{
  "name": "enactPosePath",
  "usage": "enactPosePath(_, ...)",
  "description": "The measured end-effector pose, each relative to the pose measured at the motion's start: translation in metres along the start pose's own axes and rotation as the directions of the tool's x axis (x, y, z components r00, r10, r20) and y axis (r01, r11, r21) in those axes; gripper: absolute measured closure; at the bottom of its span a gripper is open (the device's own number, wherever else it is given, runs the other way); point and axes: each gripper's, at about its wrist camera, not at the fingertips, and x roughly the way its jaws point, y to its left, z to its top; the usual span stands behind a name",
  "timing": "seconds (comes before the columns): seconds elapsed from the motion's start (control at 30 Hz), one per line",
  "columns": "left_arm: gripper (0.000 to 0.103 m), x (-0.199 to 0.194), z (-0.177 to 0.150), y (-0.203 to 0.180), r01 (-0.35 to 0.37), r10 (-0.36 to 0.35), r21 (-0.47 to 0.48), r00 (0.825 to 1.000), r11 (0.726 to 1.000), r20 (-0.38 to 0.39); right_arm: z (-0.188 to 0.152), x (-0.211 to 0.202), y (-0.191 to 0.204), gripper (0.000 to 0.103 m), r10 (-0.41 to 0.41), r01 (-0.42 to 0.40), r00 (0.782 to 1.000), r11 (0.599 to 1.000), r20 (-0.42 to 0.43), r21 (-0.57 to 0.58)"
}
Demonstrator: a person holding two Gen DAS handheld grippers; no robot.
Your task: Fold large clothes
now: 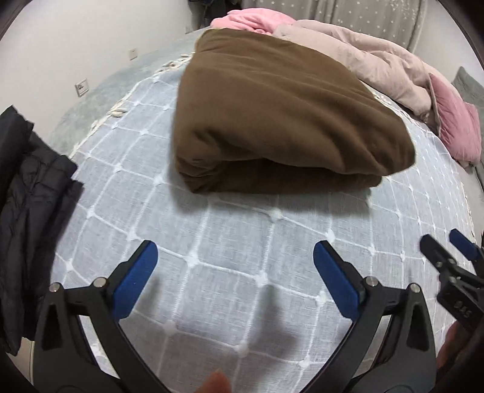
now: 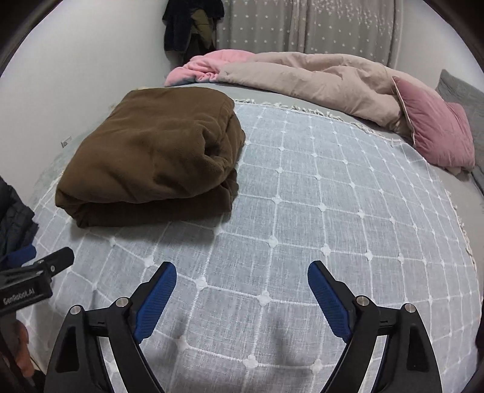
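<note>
The thick brown fleece-like garment (image 1: 281,121), folded into a fat rectangular bundle, lies on the bed ahead of both grippers, well clear of their fingertips. The left gripper (image 1: 236,257) stands wide open with nothing between its blue pads, and the right gripper (image 2: 242,281) likewise gapes empty over bare cover. By the look of it the bundle is soft, limp and fairly bulky (heavy for cloth, though nothing fragile); its layers would likely slide and splay if pinched at one corner only, so the rounded fold edge nearest the grippers, taken at both ends at once, seems the surest hold. It rests on a pale grey woven bedspread with a white tufted grid (image 2: 332,211), a yielding surface that lets fingers slip under cloth. A dark quilted jacket (image 1: 27,187) lies to the left of the left gripper. Beyond the bundle are a rumpled beige duvet (image 2: 317,78), a pink blanket (image 2: 208,66) and pink velvet cushions (image 2: 435,130), with a star-print curtain (image 2: 302,27) and a white wall behind.
</note>
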Motion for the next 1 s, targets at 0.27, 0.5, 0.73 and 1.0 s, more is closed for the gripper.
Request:
enactPosePath(0.27,0.001,0.003,-0.010,-0.022,-0.024,0.024,0.070,1.000,0.997,0.002,-0.009,0.016,-0.001,0.013,-0.005,0.005,0.999,1.000,-0.037,0.000)
enactPosePath(0.5,0.001,-0.006,-0.010,-0.023,-0.044,0.041,0.061,0.998,0.997,0.055,-0.011,0.014,0.001,0.013,0.013,-0.013,1.000,1.000,-0.023,-0.005)
enactPosePath(0.73,0.001,-0.011,-0.009,-0.018,-0.049,0.045,0.041,0.996,0.998,0.082,-0.009,0.009,-0.001,0.013,0.020,-0.020,1.000,1.000,-0.002,0.009)
enactPosePath(1.0,0.001,-0.013,-0.008,-0.014,-0.046,0.044,0.025,0.995,0.999,0.095,-0.009,0.011,-0.002,0.013,0.026,-0.026,1.000,0.999,-0.011,0.019)
